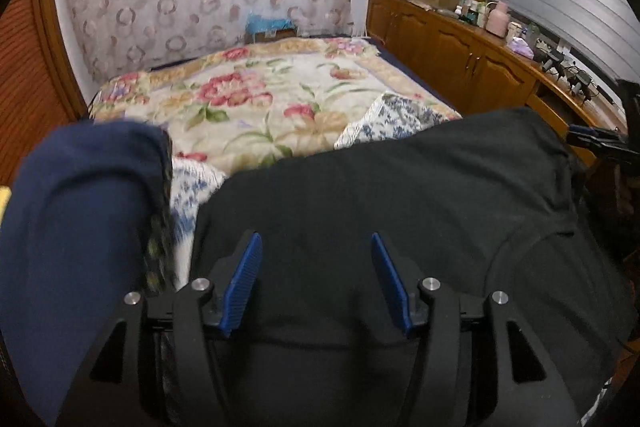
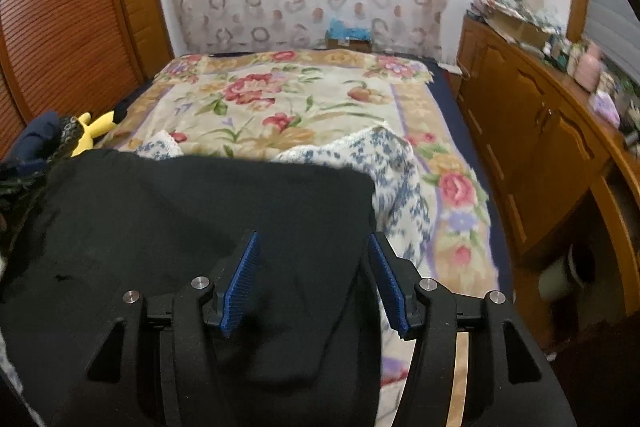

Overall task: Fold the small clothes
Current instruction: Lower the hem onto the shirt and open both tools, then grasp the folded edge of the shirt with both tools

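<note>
Left claw: released, blue pads apart, black cloth lay below the gap, pads not pressing it
Right claw: released, pads apart over the right edge of the same cloth; right pad sat past the cloth's edge
Black garment: spread on the bed, near end, directly under both claws; its far edge lay straight across in the right wrist view
Navy garment: heaped just left of the black one
Blue-and-white patterned cloth: partly under the black garment, showing beyond its far edge and right side
Bed: floral cover
Yellow plush toy: at the bed's left edge, near the navy heap
Wooden cabinet: along the right of the bed, top cluttered with small items
</note>
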The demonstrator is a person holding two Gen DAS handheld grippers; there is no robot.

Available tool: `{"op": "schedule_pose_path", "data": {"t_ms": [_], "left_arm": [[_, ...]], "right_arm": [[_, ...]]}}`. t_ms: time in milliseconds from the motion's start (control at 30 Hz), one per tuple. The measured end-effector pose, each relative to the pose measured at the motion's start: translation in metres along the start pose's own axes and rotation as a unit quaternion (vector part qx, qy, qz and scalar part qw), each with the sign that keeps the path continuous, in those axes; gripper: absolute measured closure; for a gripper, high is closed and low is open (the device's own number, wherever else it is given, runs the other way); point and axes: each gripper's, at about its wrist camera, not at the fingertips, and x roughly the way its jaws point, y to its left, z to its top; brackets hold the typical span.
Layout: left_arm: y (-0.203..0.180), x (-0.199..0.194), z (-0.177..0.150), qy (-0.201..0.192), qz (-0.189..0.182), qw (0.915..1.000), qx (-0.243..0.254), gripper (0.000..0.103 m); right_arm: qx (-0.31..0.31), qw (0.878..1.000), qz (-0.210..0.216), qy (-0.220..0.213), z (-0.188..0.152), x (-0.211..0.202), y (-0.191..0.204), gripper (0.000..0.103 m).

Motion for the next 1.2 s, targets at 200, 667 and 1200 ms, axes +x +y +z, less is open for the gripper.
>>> {"op": "schedule_pose_path", "data": {"t_ms": [200,667,1200], "left_arm": [[-0.014,0.01,-0.025,0.022,0.018,0.9995,0.011,0.047],[-0.002,0.011,-0.05,0.03,0.05,0.9968,-0.054,0.047],[0.01,0.024,-0.036,0.028,0.052,0.9929,-0.103,0.047]], "right_arm": [[0.02,0.999,0.001,0.036,-0.032,-0.002,0.004,0.046],[0.013,0.999,-0.034,0.037,-0.045,0.024,0.021,0.045],[0.01,0.999,-0.037,0.033,-0.049,0.025,0.018,0.044]]}}
